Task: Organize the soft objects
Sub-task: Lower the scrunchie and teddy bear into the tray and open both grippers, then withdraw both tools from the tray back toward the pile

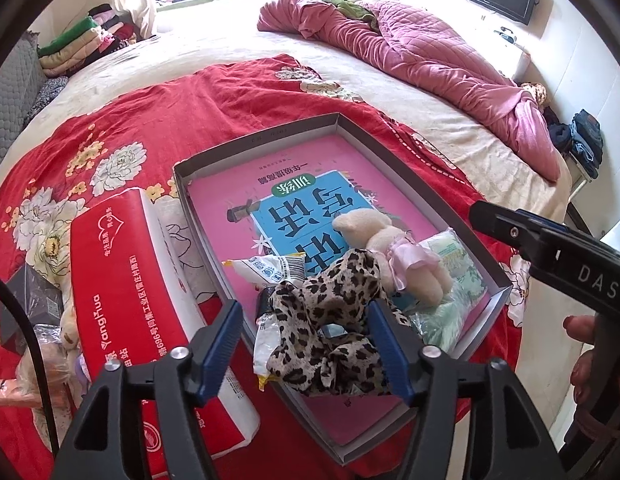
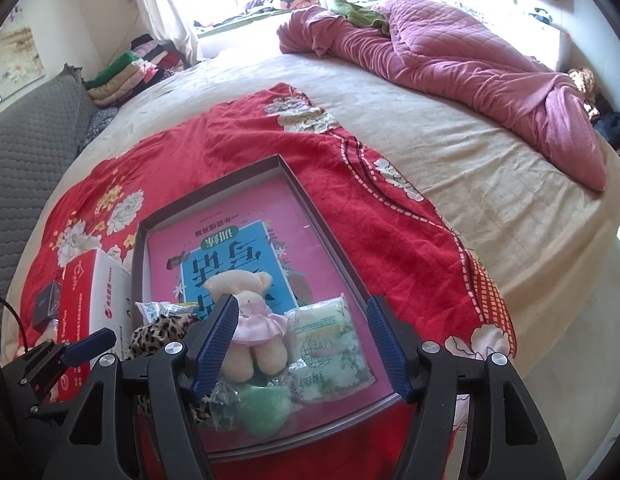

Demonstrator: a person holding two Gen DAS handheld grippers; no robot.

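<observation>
A shallow grey tray with a pink printed bottom lies on a red floral blanket. In it lie a leopard-print cloth, a small teddy bear in a pink dress, a white snack packet and a pale green tissue pack. My left gripper is open, its jaws either side of the leopard cloth. My right gripper is open above the tray's near end, over the bear, the tissue pack and a green wrapped item. The tray shows there too.
A red and white carton lies left of the tray, with a dark box and bagged items beyond it. A pink quilt lies across the far bed. Folded clothes are stacked at the back left.
</observation>
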